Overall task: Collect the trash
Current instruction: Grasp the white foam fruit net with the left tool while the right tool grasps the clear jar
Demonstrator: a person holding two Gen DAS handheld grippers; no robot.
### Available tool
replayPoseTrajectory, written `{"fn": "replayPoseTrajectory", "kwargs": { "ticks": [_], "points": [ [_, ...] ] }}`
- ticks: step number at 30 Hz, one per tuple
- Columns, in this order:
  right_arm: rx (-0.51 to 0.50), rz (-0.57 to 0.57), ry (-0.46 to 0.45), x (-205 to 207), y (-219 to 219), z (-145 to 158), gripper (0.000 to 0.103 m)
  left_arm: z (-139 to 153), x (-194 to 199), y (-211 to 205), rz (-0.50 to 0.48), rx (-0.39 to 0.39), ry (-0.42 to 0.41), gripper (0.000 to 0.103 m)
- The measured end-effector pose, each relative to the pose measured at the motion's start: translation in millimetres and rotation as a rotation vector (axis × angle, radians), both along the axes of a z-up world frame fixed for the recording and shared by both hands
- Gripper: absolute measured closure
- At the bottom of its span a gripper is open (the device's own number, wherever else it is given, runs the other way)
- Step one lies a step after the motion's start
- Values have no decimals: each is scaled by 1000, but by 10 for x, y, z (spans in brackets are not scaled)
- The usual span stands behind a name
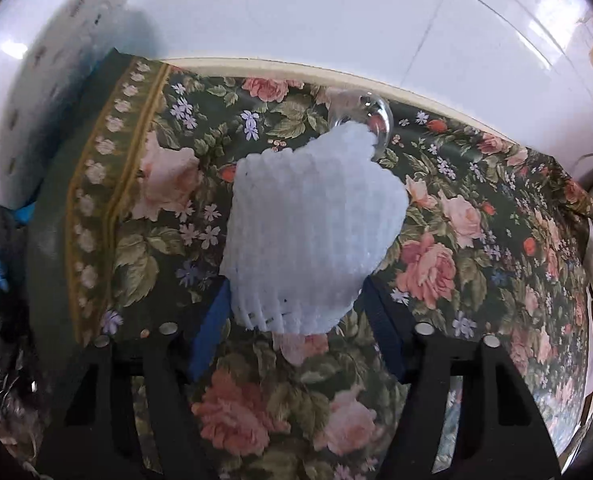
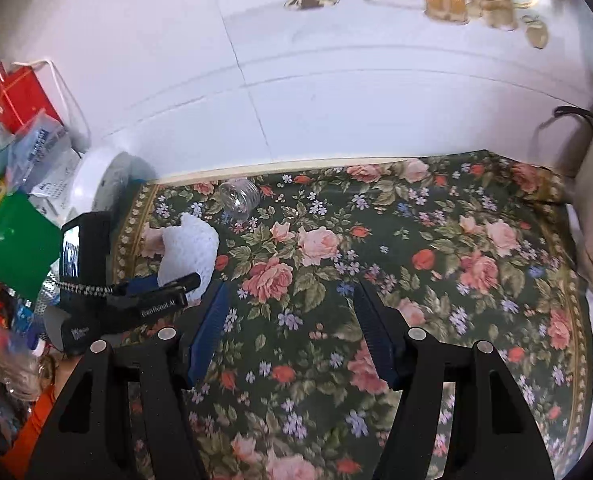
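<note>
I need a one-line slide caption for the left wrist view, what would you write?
Left gripper holding a white foam fruit net above a floral tablecloth, clear glass jar behind.

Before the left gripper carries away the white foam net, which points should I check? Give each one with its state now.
1. White foam net sits between the left gripper fingers: ok.
2. Grip is firm: cannot tell; the pads touch only its near end.
3. Clear glass jar lies apart from the net: cannot tell; the left view shows them overlapping.
4. Right gripper is open, holding nothing: ok.
5. Trash container is in view: not ok.
6. Floral tablecloth is not pinched: ok.
</note>
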State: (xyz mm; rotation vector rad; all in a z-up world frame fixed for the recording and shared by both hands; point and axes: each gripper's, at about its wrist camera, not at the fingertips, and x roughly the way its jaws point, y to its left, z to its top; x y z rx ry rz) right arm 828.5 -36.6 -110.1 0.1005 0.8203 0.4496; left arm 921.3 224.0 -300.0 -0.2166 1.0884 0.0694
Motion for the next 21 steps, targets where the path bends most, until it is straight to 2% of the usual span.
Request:
{"fn": "replayPoseTrajectory", "kwargs": {
  "ticks": [2, 4, 6, 8, 13, 17, 21],
  "points": [
    [-12, 10, 5, 99, 90, -27, 42, -7, 25, 29, 2, -11, -24, 44],
    [-22, 18, 8, 205, 177, -56, 42, 10, 57, 54, -1, -17, -52, 55],
    [-30, 27, 12, 308, 272, -74, 42, 19, 112, 86, -7, -38, -65, 76],
    [-32, 34, 14, 398, 346, -98, 42, 48, 143, 129, -3, -55, -77, 82],
    [-26, 79, 19, 647, 627, -135, 42, 323, 31, 253, 7, -100, -155, 86],
    [-32, 118, 19, 883, 910, -188, 42, 496, -128, 301, 17, -73, -196, 86],
    [-15, 142, 40, 1157, 1171, -286, 42, 543, -244, 427, 52, -85, -210, 86]
  ]
}}
